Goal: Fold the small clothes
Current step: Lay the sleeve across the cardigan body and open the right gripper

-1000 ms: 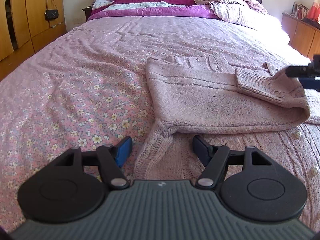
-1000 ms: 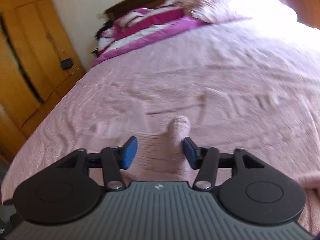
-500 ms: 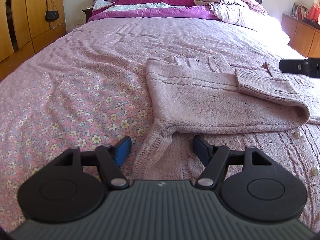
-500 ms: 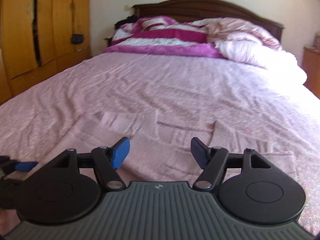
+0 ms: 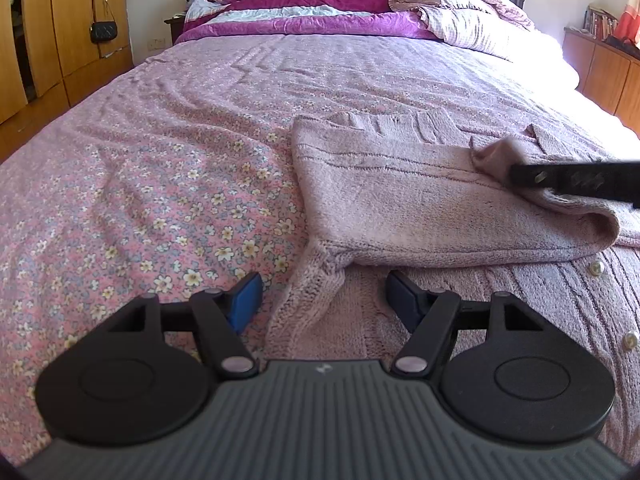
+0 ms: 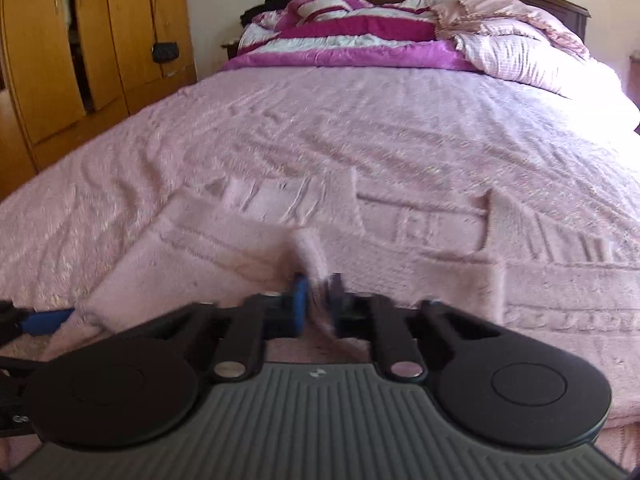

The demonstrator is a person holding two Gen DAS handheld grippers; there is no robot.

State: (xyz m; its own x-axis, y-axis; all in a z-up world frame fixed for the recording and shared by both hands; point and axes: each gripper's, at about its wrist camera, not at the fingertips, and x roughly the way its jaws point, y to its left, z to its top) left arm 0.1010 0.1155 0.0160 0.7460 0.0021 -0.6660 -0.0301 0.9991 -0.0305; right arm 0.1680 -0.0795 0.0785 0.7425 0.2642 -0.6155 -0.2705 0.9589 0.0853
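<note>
Left wrist view: left gripper [image 5: 322, 294] fingers spread wide over the sleeve [image 5: 308, 292].
Cardigan [image 5: 420, 204]: soft, floppy pink knit, partly folded on the bed [image 5: 160, 168].
Right gripper [image 6: 319, 294]: fingers pinching the cardigan's edge.
Grip: take hems, not middles.

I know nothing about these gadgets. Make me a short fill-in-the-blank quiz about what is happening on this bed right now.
1. The right gripper is ____ on a fold of the pink cardigan.
2. The left gripper is ____, with the cardigan's edge lying between its fingers.
3. The cardigan lies on a pink bedspread printed with small ____.
4. Small white ____ run down the cardigan's front.

Missing words: shut; open; flowers; buttons
</note>
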